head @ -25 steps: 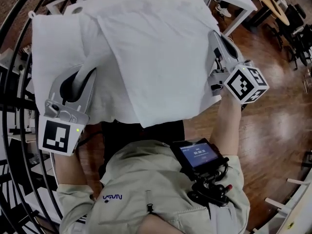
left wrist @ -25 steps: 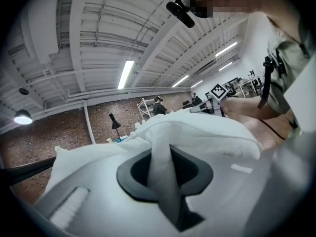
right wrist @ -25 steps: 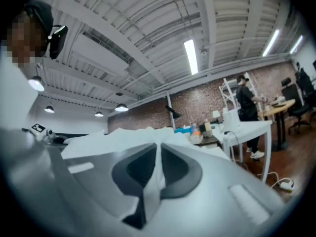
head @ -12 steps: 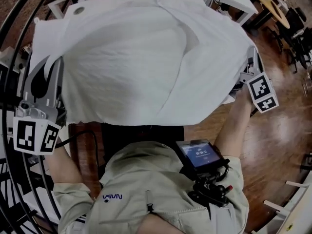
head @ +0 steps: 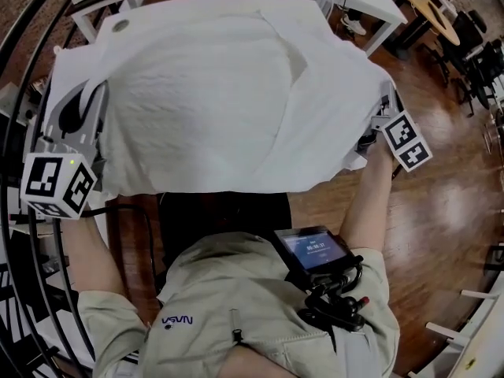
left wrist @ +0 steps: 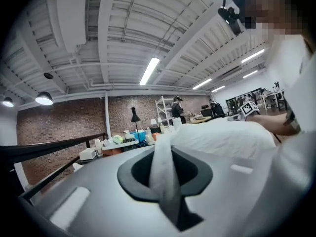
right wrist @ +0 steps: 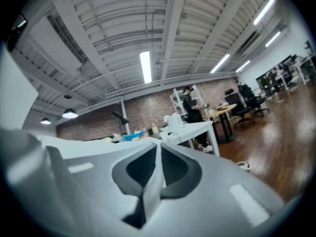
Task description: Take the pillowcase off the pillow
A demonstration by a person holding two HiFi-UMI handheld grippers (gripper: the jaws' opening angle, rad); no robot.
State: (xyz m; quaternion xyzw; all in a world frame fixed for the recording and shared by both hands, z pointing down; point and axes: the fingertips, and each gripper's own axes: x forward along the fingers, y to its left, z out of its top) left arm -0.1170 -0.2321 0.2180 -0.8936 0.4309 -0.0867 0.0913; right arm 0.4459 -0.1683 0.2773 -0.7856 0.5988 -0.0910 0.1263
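We hold the pillowcase [head: 236, 101] stretched wide before us, left gripper [left wrist: 165, 179] and right gripper [right wrist: 150, 181] each pinching a thin edge, which a hard tug could slip free.

head view | right gripper [right wrist: 157, 149] front hidden | behind white pillowcase [head: 236, 93]

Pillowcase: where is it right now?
Head view, centre: the pillowcase is stretched over the white table, its left edge pinched in the left hand-held gripper and its right edge in the right hand-held gripper.
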